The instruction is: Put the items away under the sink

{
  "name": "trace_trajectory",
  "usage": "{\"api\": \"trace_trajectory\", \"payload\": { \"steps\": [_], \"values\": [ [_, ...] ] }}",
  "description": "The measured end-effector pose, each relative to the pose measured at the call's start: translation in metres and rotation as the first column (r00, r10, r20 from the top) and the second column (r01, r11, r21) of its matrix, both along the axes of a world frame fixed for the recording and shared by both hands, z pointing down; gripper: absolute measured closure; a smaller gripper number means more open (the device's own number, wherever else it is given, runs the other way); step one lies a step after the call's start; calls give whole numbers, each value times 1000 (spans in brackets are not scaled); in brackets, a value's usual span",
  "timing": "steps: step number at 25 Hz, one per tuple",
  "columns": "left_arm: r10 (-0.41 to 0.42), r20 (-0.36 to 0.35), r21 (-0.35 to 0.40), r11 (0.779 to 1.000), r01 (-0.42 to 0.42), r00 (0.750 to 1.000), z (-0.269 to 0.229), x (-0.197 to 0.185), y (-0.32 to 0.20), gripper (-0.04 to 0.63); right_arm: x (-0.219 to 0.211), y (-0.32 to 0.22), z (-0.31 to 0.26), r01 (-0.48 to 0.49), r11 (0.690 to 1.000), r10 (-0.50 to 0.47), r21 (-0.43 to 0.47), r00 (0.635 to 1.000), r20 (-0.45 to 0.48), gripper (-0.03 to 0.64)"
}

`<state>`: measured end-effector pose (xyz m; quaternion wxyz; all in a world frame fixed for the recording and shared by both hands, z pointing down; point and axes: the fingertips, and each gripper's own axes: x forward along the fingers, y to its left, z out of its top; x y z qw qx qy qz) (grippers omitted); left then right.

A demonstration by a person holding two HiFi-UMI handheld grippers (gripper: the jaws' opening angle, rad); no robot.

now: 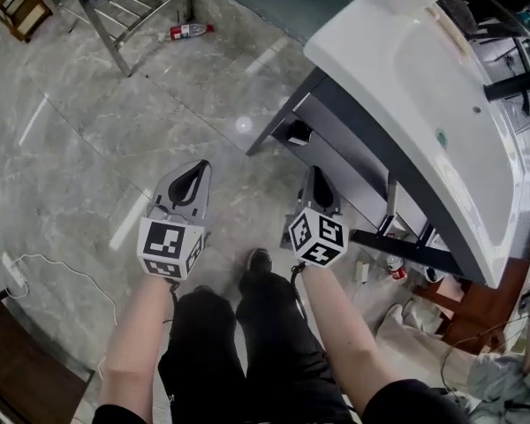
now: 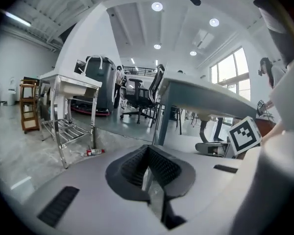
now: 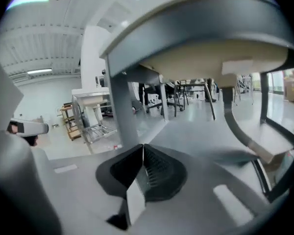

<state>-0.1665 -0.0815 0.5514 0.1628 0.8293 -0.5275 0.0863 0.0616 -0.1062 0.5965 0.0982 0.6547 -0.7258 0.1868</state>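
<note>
**Left claw (image 1: pixel 194 175), right claw (image 1: pixel 319 179): both closed, empty**

Both are held over the floor (image 1: pixel 88 140) beside the sink (image 1: pixel 424 78), jaws together with nothing between them. A bottle (image 1: pixel 187 31) lies on the floor by the metal rack (image 1: pixel 128 3), well apart from the sink.

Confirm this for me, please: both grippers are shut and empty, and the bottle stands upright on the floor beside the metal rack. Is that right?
Not quite. The bottle lies on its side, not upright, on the floor beside the metal rack; the head view shows it. The rest holds: the left gripper and the right gripper are both shut and empty.
</note>
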Motion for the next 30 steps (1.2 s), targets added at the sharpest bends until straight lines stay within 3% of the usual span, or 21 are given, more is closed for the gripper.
{"api": "trace_trajectory", "payload": {
  "steps": [7,14,20,24,30],
  "values": [
    [-16,-46,-7,1000,16,999,-134,-8,24,586,-53,37,-165,177,981,-174,83,984,-41,614],
    [27,-95,51,998,-23,995,-256,3,49,586,-57,75,-301,157,970,-155,183,988,-29,614],
    [83,-123,105,992,-70,989,-321,13,81,586,-38,105,-363,87,972,-82,220,996,-32,614],
    [100,-148,127,989,-81,984,-347,20,102,586,-28,118,-392,69,964,-57,256,997,-52,614],
    [90,-127,151,986,-70,988,-365,6,129,586,-34,136,-416,60,954,-50,293,998,-41,614]
  ]
}}
